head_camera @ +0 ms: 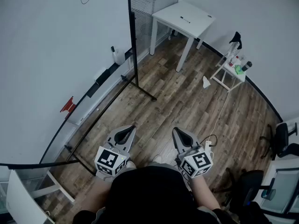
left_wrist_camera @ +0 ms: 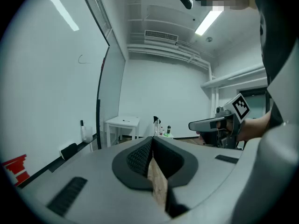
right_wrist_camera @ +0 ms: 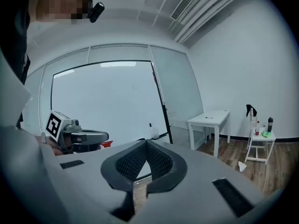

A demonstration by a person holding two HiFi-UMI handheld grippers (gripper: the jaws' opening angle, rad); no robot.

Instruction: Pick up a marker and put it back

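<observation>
A thin dark marker lies on the white table at the far end of the room; it also shows as a small dark line, the marker, in the left gripper view and the marker in the right gripper view. My left gripper and right gripper are held side by side low over the wooden floor, far from that table. Both have their jaws pressed together with nothing between them. The left gripper and the right gripper each point toward the room's far end.
A large whiteboard on a black stand fills the left; its ledge holds a small bottle, a black eraser and a red object. A small side table with bottles stands at the right wall. Office chairs sit at the right edge.
</observation>
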